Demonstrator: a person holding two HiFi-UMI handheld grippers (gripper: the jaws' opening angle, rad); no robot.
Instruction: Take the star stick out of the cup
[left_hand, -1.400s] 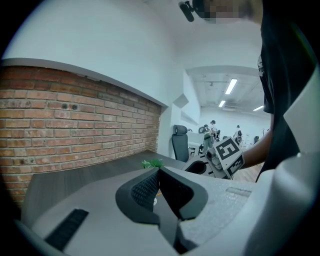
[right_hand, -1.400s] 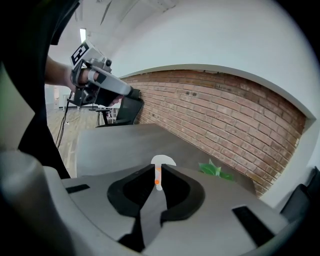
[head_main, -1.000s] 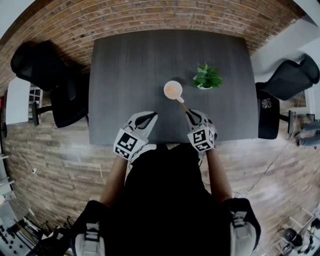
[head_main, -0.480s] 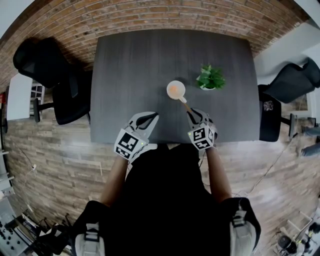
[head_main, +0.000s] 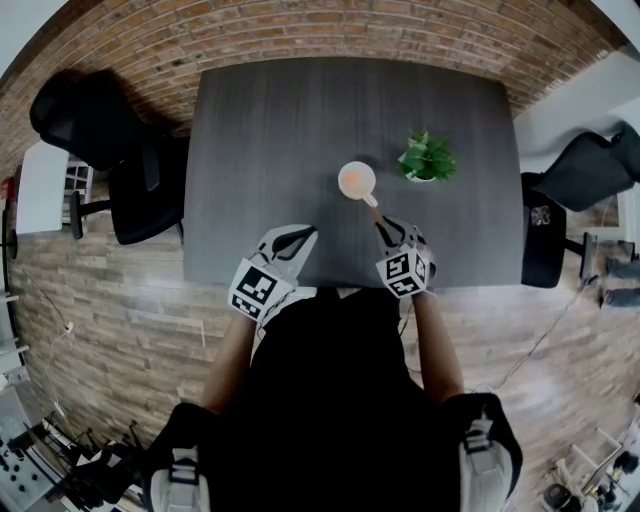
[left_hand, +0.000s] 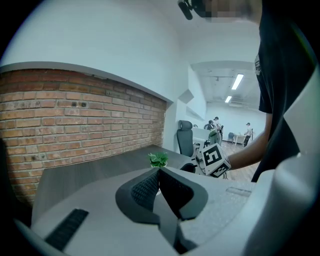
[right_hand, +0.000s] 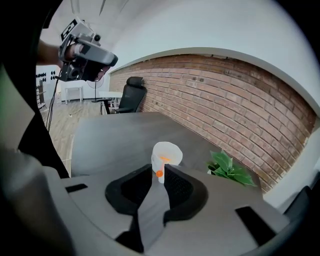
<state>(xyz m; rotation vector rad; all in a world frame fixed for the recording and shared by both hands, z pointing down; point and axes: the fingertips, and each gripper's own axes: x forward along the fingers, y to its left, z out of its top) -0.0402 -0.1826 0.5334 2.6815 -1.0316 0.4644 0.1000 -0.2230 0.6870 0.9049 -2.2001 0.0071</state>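
Observation:
A white cup (head_main: 357, 180) stands on the dark table (head_main: 290, 130), right of the middle; orange shows inside it. The star stick (head_main: 369, 207) leans out of the cup toward me, and my right gripper (head_main: 384, 224) is shut on its near end. In the right gripper view the cup (right_hand: 166, 152) stands just beyond the jaws, and the stick's orange end (right_hand: 159, 173) sits pinched between the right gripper (right_hand: 159, 175) tips. My left gripper (head_main: 303, 232) hovers over the table's front edge, left of the cup. The left gripper (left_hand: 159, 172) is shut on nothing.
A small potted plant (head_main: 427, 158) stands just right of the cup. Black office chairs stand at the table's left (head_main: 110, 150) and right (head_main: 585, 165). A brick wall runs behind the table. The table's left half is bare.
The head camera has shifted a little, so the table sits slightly further right in view. Both grippers and the cup keep their places relative to each other.

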